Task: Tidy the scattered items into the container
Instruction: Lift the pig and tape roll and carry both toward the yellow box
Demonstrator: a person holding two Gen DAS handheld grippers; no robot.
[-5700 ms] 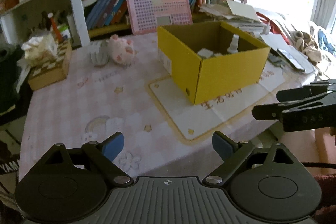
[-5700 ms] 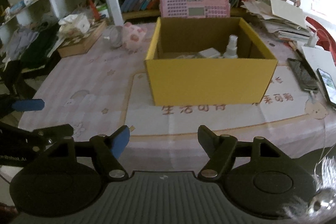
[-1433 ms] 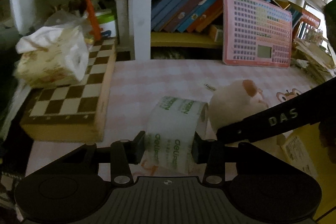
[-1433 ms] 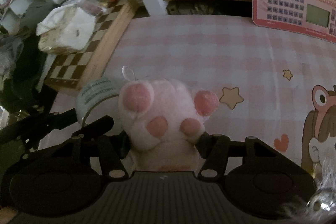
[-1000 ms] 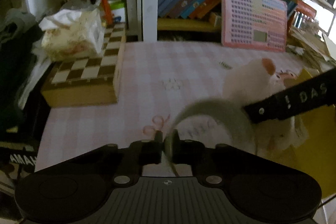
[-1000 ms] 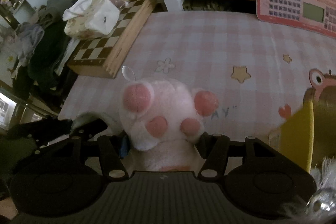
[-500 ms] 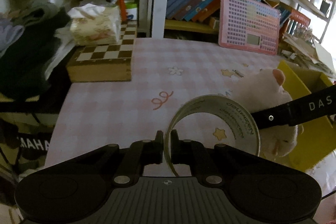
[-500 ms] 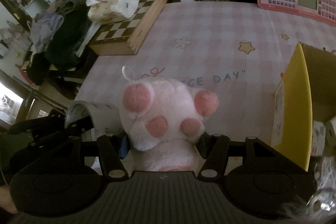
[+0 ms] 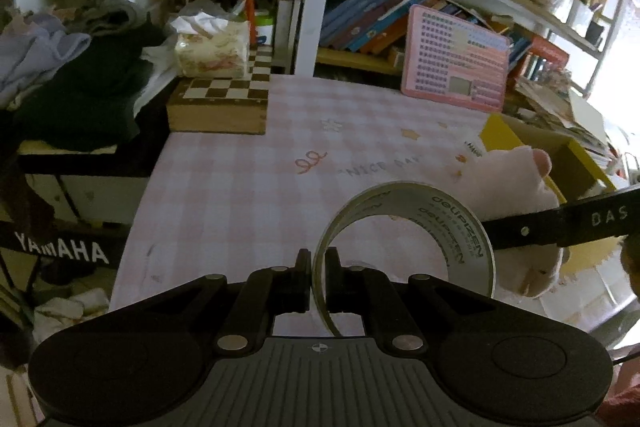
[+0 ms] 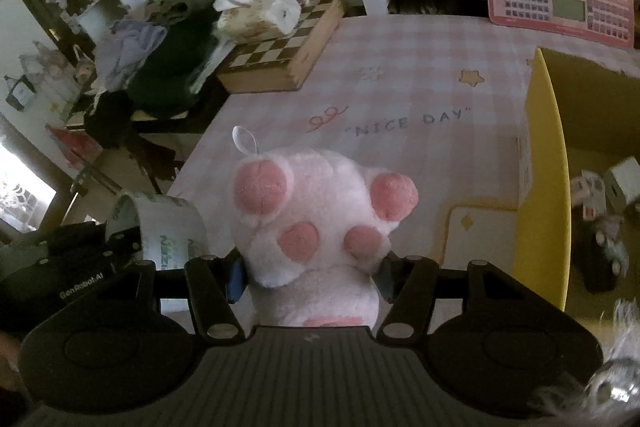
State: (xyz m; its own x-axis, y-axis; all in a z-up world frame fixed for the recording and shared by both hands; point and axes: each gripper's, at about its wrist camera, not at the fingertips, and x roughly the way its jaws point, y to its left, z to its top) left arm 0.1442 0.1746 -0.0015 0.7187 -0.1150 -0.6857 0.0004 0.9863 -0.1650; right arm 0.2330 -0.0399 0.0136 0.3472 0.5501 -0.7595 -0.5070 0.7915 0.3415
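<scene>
My left gripper (image 9: 318, 279) is shut on the wall of a clear tape roll (image 9: 452, 227) with green print and holds it above the pink checked table. The roll also shows in the right wrist view (image 10: 168, 223). My right gripper (image 10: 312, 275) is shut on a pink plush paw (image 10: 320, 219), held in the air left of the yellow cardboard box (image 10: 540, 187). The paw also shows in the left wrist view (image 9: 516, 183), with the box (image 9: 504, 131) behind it. Small items lie inside the box.
A wooden chessboard box (image 9: 224, 103) with a tissue pack (image 9: 216, 47) on it stands at the table's far left. A pink keypad board (image 9: 456, 63) leans on the bookshelf. Dark clothes (image 9: 80, 95) are piled past the left table edge (image 9: 140, 195).
Both grippers closed on the tape roll and the plush paw at the far left of the table, lifted them, and have drawn back and right toward the yellow box.
</scene>
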